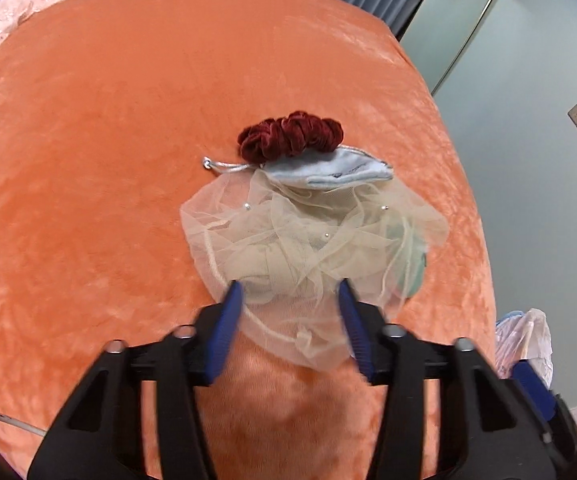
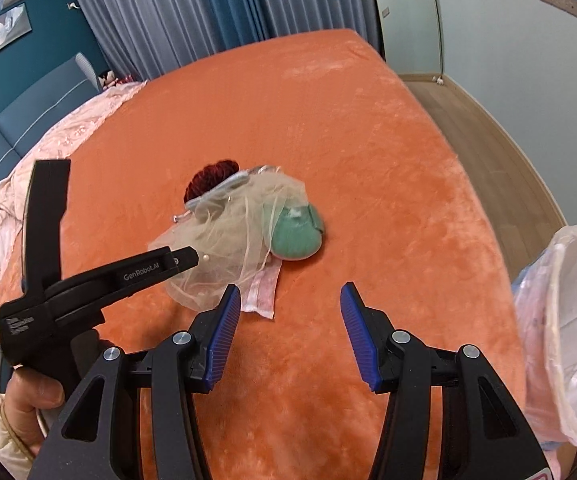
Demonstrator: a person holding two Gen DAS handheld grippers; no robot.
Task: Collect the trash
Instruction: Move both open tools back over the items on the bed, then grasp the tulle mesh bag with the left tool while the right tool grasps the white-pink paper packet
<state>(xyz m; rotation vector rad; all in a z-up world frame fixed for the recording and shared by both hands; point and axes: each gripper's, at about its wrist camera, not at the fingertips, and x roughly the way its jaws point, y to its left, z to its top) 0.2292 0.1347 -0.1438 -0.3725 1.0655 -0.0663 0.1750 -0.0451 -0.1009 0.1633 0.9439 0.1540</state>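
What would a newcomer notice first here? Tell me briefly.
The orange bedspread fills both views. At its middle lies a small heap: cream tulle netting, a dark red scrunchie behind it and a green pouch at its right. The left gripper straddles the netting's near edge.

A crumpled beige mesh net [image 1: 288,240] lies on the orange plush bedspread [image 1: 88,160], with a dark red velvet scrunchie [image 1: 290,134] and pale blue drawstring pouch [image 1: 328,170] behind it.
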